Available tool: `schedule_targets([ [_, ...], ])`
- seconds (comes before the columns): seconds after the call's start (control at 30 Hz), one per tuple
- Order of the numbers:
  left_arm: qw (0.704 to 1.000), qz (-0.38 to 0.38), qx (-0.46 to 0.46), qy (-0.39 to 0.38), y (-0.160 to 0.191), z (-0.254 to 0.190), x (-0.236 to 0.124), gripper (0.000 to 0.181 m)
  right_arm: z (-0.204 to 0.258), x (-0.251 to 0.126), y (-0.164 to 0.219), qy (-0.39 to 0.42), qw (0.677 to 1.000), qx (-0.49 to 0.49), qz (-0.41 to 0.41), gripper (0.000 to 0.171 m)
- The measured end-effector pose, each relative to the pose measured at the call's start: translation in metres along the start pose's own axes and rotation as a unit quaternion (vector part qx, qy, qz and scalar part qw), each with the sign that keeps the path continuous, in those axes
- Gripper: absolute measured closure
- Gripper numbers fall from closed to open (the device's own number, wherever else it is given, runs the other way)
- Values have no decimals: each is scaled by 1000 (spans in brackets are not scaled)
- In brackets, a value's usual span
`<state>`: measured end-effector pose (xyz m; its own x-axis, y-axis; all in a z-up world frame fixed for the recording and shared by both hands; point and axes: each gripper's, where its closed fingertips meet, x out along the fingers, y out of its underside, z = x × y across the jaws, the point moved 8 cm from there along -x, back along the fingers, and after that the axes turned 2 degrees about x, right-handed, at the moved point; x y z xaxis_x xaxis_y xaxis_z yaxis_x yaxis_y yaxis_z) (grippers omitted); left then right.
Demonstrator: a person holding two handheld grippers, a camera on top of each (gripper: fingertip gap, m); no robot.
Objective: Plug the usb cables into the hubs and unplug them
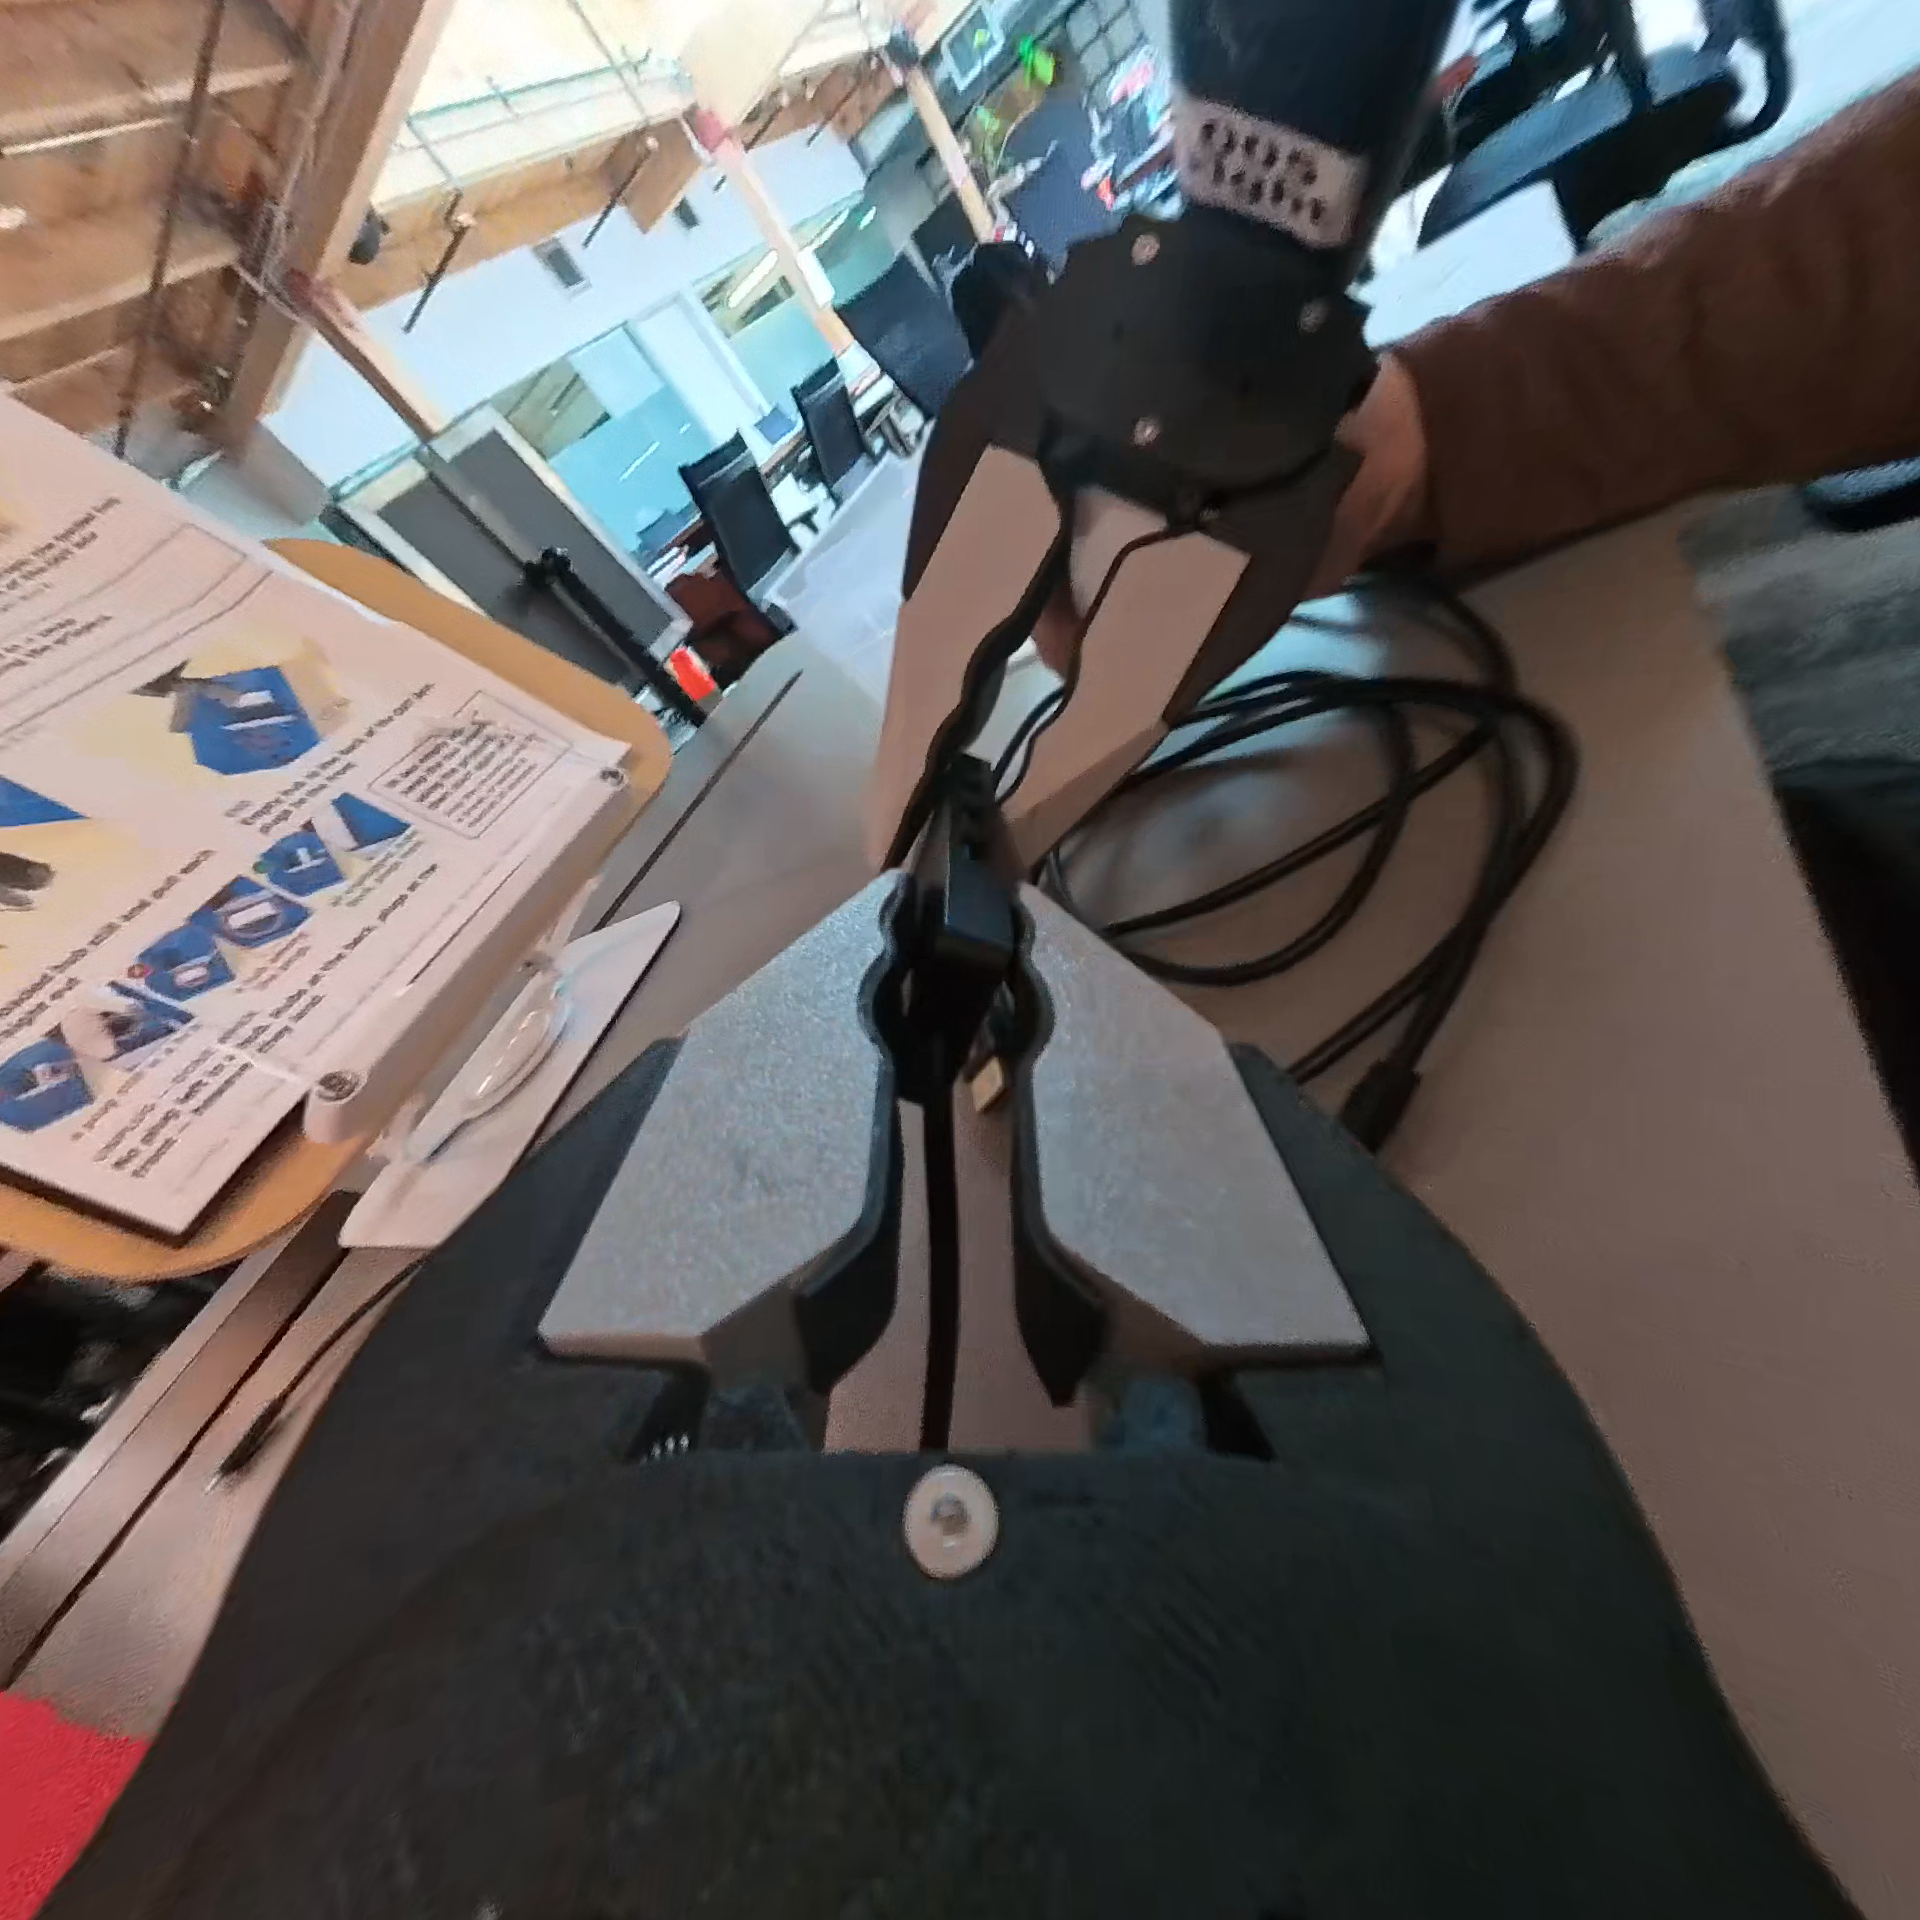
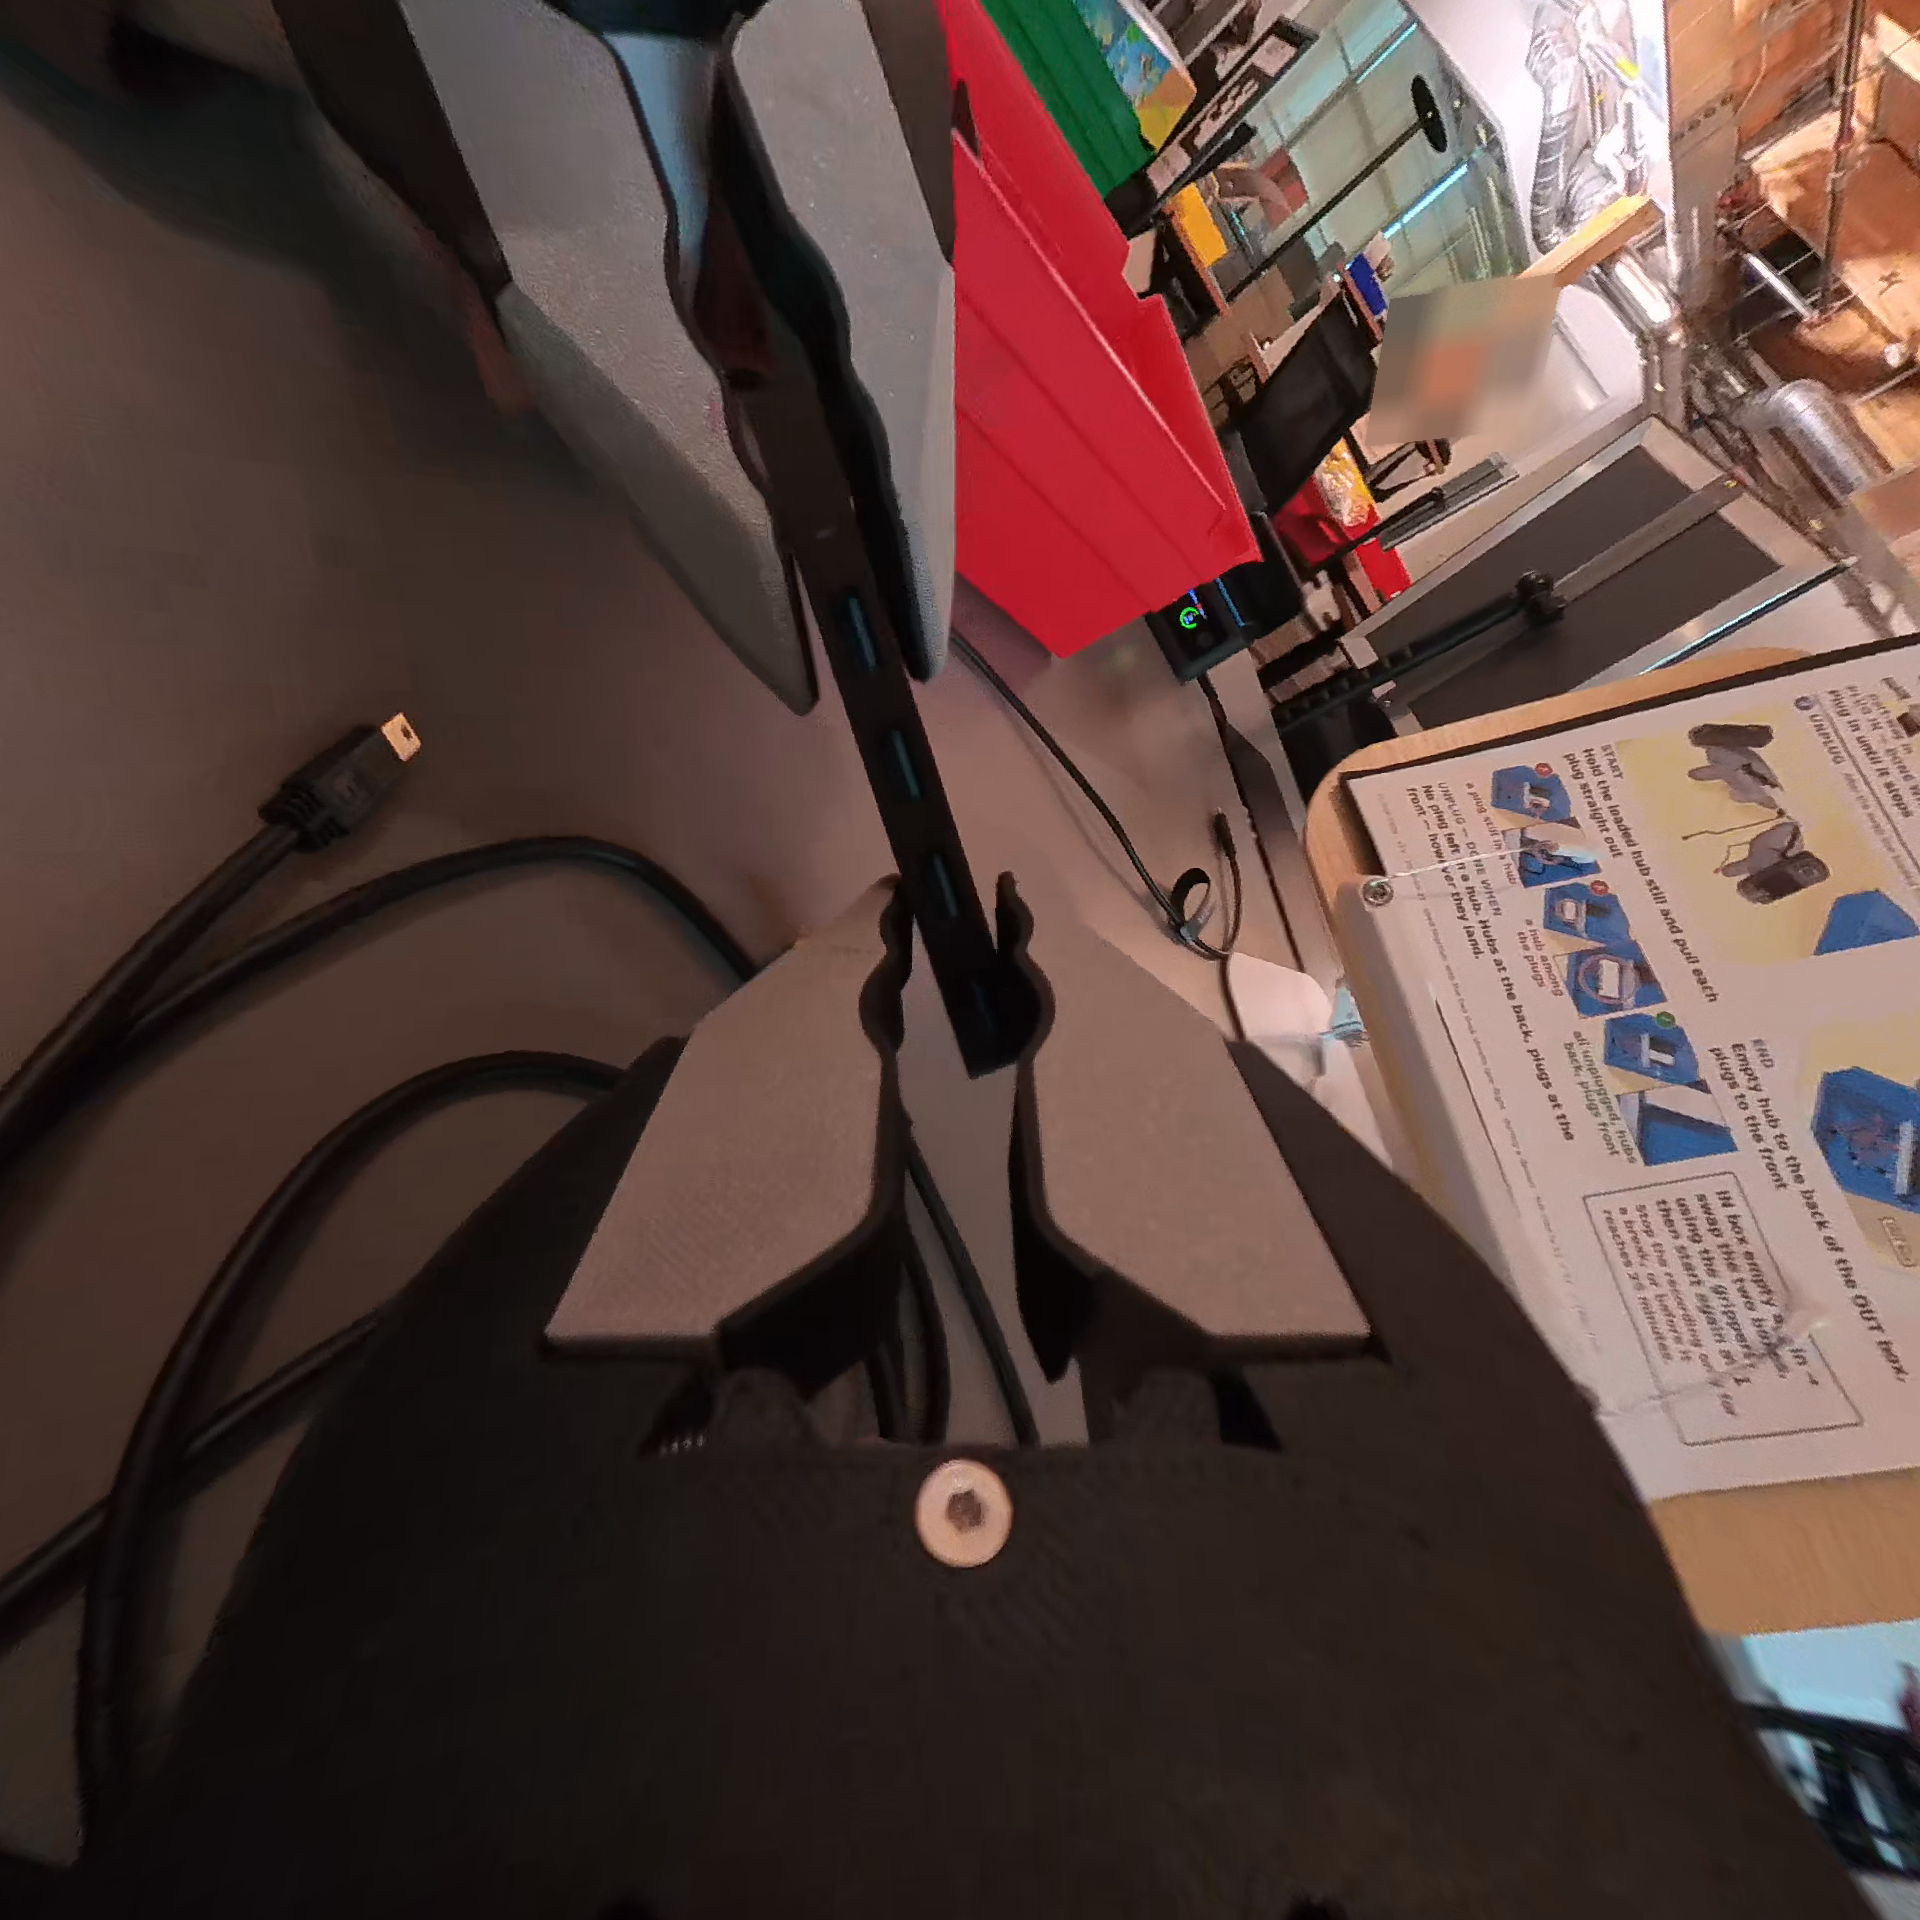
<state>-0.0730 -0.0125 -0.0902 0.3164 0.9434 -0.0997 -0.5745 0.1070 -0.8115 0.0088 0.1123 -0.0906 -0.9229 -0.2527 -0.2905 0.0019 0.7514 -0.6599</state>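
A slim black USB hub with blue ports is held in the air between both grippers. My left gripper is shut on one end of the hub, and the hub's own cable runs back between its fingers. It shows at the top of the right wrist view. My right gripper is closed around the hub's other end and shows ahead in the left wrist view. The visible ports are empty. A loose black USB plug with a gold tip lies on the table, beside coiled black cables.
An illustrated instruction sheet on a wooden board stands at the left, and also shows in the right wrist view. Red bins and a small lit device sit behind. More cable loops and another plug lie on the grey table. A brown sleeve reaches in. The loose black USB plug sits 8 cm or so from the ends of my left fingers.
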Motion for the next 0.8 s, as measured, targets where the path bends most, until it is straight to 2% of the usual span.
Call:
schedule_targets([
  [0.27, 998, -9, 58, -23, -3, -10, 8, 170, 1, 3, 2, -32, 998, 45, 0, 155],
  [0.43, 990, 40, 124, -55, -2, -10, 13, 172, -4, 7, 6, -22, 995, 93, 24, 151],
  [0.5, 981, 73, 165, -78, 1, -10, 17, 172, -8, 8, 9, -30, 988, 143, 47, 142],
  [0.57, 962, 114, 221, -110, 7, -9, 20, 172, -15, 5, 13, -39, 979, 194, 52, 126],
  [0.6, 950, 133, 248, -132, 9, -7, 20, 172, -19, 3, 17, -39, 973, 219, 55, 124],
  [0.67, 926, 159, 296, -173, 10, -3, 20, 172, -25, 0, 28, -44, 961, 263, 68, 136],
  [0.8, 923, 173, 292, -182, 13, 1, 20, 172, -31, -2, 44, -68, 941, 322, 83, 130],
])
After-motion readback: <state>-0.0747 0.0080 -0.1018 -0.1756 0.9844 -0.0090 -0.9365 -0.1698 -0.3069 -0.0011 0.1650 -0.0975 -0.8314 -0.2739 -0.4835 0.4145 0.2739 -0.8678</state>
